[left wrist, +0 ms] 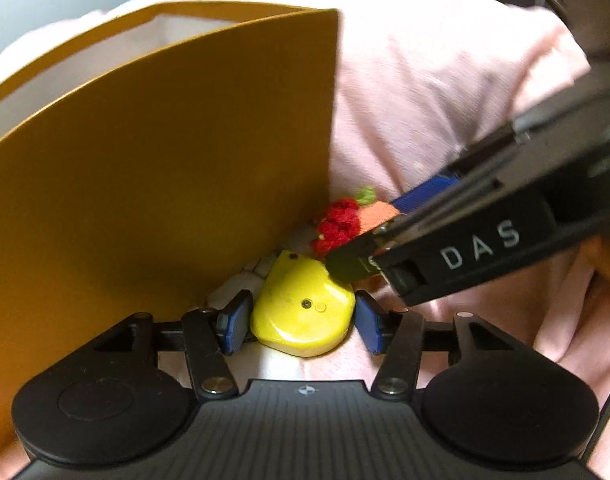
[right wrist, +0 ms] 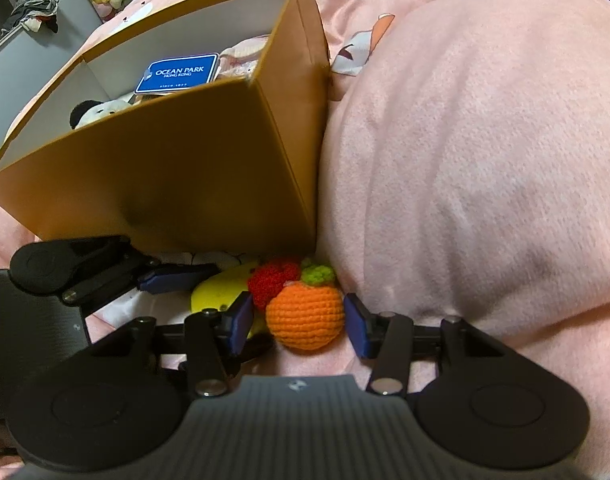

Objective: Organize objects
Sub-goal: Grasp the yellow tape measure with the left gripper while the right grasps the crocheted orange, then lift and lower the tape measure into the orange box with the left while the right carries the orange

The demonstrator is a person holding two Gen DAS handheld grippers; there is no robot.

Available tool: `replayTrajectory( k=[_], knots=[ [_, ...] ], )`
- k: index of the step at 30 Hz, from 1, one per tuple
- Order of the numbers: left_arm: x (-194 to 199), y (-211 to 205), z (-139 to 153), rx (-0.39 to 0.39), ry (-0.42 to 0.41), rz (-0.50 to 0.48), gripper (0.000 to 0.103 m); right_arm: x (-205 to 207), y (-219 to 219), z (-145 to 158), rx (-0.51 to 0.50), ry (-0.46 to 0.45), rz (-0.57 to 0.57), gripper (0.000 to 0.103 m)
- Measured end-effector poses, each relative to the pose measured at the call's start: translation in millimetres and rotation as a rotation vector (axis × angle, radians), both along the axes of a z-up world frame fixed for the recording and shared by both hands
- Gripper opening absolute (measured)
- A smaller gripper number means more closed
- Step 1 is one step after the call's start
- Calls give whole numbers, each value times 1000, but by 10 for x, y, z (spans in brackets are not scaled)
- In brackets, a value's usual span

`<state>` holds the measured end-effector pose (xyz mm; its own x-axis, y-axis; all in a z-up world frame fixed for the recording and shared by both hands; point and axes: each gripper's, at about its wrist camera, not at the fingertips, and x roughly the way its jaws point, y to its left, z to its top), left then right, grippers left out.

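The yellow piece (left wrist: 303, 312) is bracketed by the released left gripper (left wrist: 301, 322); the crocheted orange (right wrist: 305, 318) by the released right gripper (right wrist: 299, 322). Both lie near the box (right wrist: 165, 184), just right of its corner.

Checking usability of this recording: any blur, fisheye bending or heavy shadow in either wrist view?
Left wrist view: the right gripper and upper corner are motion-blurred, the orange box wall bows strongly, and the yellow piece is sharp. Right wrist view: sharp overall, with dark shadow at the box base near the crochet orange.
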<state>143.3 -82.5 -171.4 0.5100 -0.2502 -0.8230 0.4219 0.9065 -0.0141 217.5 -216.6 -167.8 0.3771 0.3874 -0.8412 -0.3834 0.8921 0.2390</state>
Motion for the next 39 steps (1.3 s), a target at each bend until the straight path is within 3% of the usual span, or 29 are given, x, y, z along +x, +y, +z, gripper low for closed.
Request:
replayTrajectory(
  k=[5,13,19,26,36,39],
  knots=[
    [-130,58,56,-32,51,78,63,-4,-1,4,0,-1,-9,50],
    [-180,290,35,-128,208,189,63,-112,25,92,-21,-23,-7,50],
    [-262,322,17,-134,184,168,62,-171,9,152,-30,-37,-16,50],
    [-482,569,314,-271,180,189,62,-348,1,425,-23,-119,15,49],
    [-836,992,1218,-479,38,209,62,-456,56,982,-9,-245,112,49],
    [-278,933,1475,-500,-10,237,62,-447,107,1193,-27,-299,163,49]
  ],
)
